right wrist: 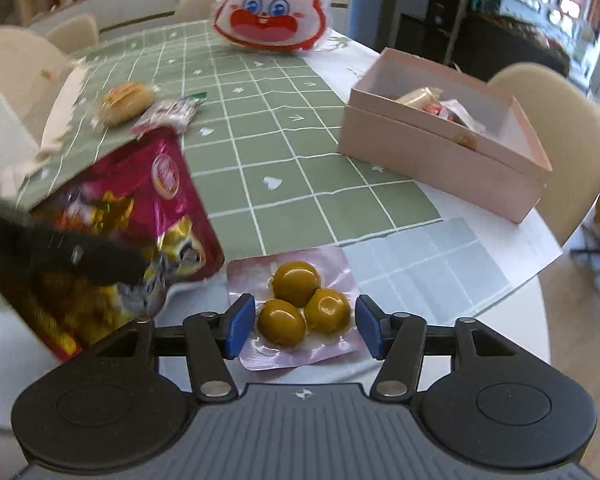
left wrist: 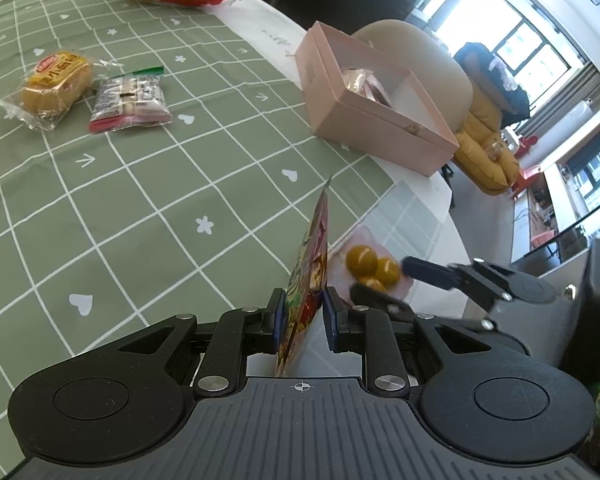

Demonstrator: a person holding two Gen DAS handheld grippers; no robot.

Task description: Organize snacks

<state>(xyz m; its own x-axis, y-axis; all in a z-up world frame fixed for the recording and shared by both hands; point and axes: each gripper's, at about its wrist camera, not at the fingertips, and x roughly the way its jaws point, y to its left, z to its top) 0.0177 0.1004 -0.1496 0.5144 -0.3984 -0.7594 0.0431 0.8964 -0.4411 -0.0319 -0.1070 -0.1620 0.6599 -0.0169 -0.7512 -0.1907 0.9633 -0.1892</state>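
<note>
Green grid cloth (left wrist: 140,200), L gripper (left wrist: 300,320) jaws pinching glossy foil pouch (left wrist: 306,280), R gripper (right wrist: 305,328) jaws wide round vac-packed eggs (right wrist: 300,304).

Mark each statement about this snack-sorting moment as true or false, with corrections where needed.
1. The left gripper holds a red snack pouch. True.
2. The right gripper is clamped on the pack of three olive-green balls. False: its fingers sit open on either side of it.
3. The pink box is empty. False: wrapped snacks lie inside.
4. The rabbit-face bag sits at the table's far end. True.
</note>
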